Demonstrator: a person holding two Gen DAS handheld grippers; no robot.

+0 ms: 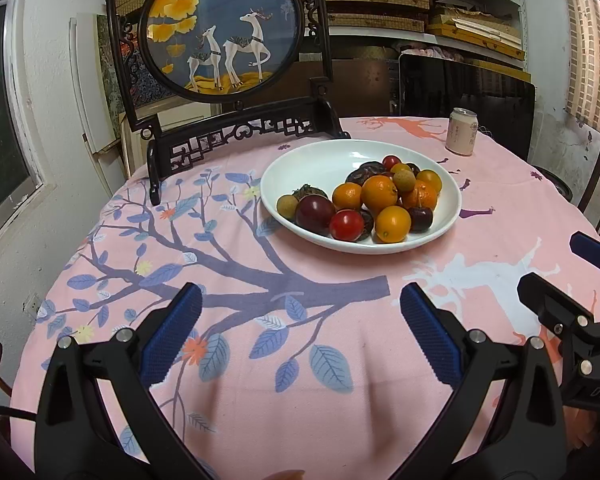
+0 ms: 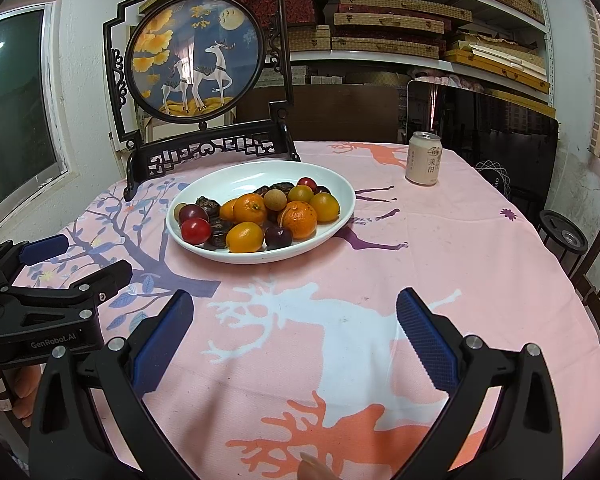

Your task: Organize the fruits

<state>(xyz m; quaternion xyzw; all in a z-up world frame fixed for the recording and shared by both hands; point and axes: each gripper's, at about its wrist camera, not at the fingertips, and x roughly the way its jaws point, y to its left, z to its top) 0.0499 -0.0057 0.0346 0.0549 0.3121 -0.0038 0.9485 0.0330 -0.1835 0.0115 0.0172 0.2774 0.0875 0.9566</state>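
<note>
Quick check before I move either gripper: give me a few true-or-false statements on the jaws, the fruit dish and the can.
1. Both grippers, left and right, have jaws spread with nothing between them. True.
2. The white oval ceramic dish holds the mixed fruit. True.
3. The pale drink can lies on its side. False: it stands upright.
4. The can touches the dish. False: bare pink printed tablecloth separates them.
5. Fruit lies scattered on the cloth. False: all visible fruit is in the dish.

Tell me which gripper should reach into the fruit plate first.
Probably the left gripper: the white plate lies nearly straight ahead of its open fingers, while it sits off to the left of the right gripper. Both are open, empty and short of it.
</note>
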